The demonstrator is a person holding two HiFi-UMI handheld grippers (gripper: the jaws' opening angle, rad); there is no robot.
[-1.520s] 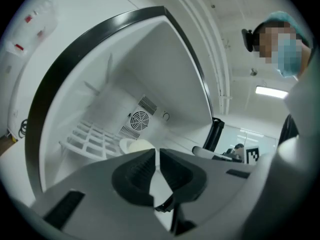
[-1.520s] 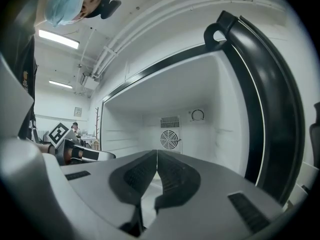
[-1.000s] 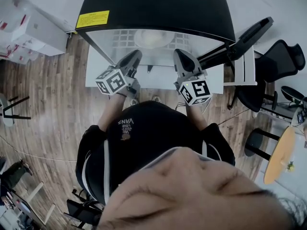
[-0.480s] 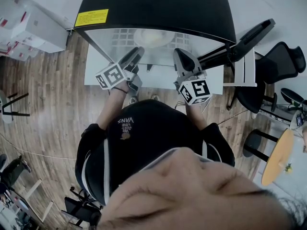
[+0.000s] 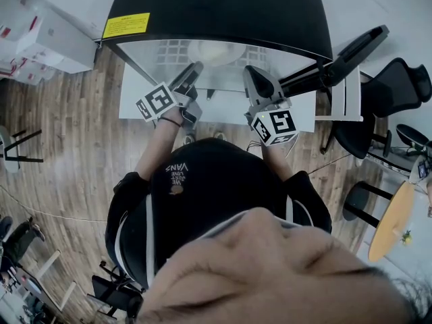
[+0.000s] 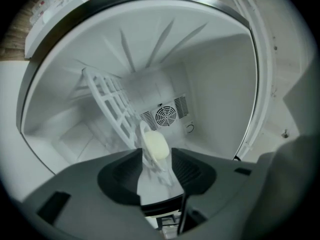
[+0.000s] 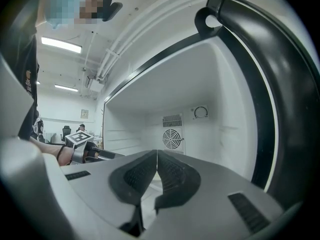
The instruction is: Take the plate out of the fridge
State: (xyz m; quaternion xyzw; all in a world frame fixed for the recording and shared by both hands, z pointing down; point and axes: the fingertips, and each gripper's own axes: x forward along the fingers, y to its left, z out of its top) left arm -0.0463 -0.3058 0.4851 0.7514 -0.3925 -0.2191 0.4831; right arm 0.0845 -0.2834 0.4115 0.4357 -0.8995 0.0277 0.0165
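Note:
The plate [image 5: 214,51] is pale and round and lies on the white shelf inside the open fridge [image 5: 223,5]. In the left gripper view, which is rolled, the plate [image 6: 155,145] shows just beyond the jaws, framed in their gap. My left gripper [image 5: 192,79] [image 6: 155,166] reaches into the fridge mouth. Its jaws have just been opening and now stand open, with no pad pressing on the plate. My right gripper [image 5: 252,74] [image 7: 156,166] is held level at the fridge mouth to the right, shut and empty.
The fridge door [image 5: 337,52] hangs open at the right. A white wire rack [image 6: 112,109] and a rear fan grille [image 7: 171,136] are inside. Office chairs [image 5: 398,86] stand right, white boxes [image 5: 40,39] left, and a round table [image 5: 395,221] lower right.
The left gripper has rolled about its own axis, edged toward the fridge, and its jaws have gone from shut to open. The right gripper has not moved.

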